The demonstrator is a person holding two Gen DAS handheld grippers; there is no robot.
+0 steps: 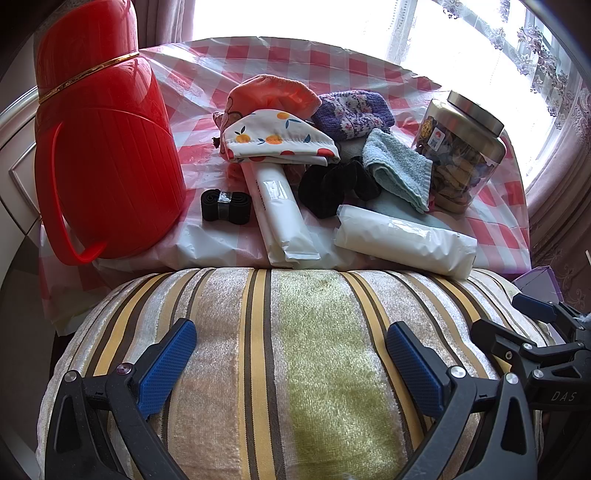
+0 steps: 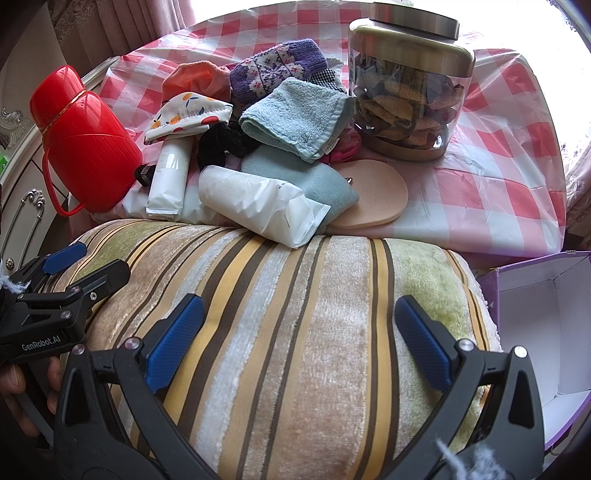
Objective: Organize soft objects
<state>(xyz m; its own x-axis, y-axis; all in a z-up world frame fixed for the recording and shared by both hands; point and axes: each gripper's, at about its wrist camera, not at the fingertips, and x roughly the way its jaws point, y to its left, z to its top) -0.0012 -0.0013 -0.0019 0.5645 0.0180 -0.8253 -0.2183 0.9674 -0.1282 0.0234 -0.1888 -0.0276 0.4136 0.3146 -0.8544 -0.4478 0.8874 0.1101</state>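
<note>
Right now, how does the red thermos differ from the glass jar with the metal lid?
The red thermos is opaque ribbed plastic, so its contents are hidden; the glass jar is clear and shows dried pieces inside. The thermos has a side handle and a gold band; the jar has neither and carries a flat silver lid. The thermos stands at the left end of the pile of soft things, the jar at the right end. Both stand upright on the checked tablecloth.

Window (image 1: 295, 18) glare, fisheye edges warped
</note>
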